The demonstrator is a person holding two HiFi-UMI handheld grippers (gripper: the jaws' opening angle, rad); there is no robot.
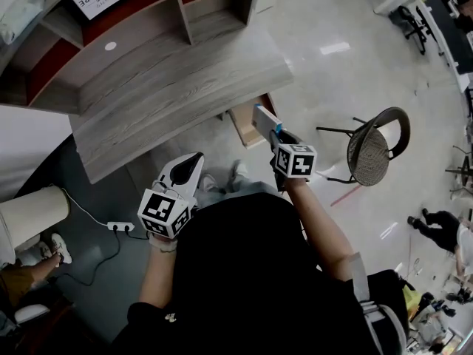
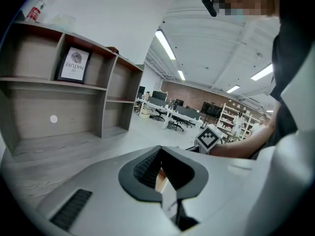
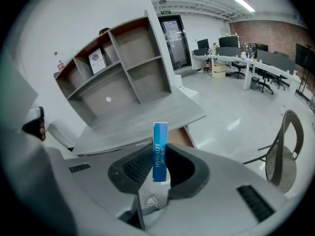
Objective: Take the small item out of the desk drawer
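- The small item is a slim blue box [image 3: 160,151], rectangular and flat, with white lettering running along its narrow edge.
- In the right gripper view the box stands on end. Its long axis runs straight out past the jaw tips, and its thin edge faces the camera.
- The right gripper [image 3: 161,156] is clamped on the box's lower part, with a dark ribbed pad pressing on each broad face. The upper half sticks out clear of the jaws.
- In the head view the box [image 1: 266,118] is held in the air just off the desk's front edge, above the open drawer [image 1: 242,123]. Its free end slants up towards the desk [image 1: 170,87], and the face on show is pale and smooth.
- The drawer is a shallow tan wooden tray, pulled out from under the desktop.
- The desk is grey wood-grain laminate with a rounded front corner, and it carries an open shelf unit [image 3: 118,68] of the same board.
- The left gripper [image 2: 160,150] has its jaws brought together and holds nothing. It hangs low, in front of the desk.
- A chair [image 1: 373,150] with a woven round seat stands on the glossy floor to the right.
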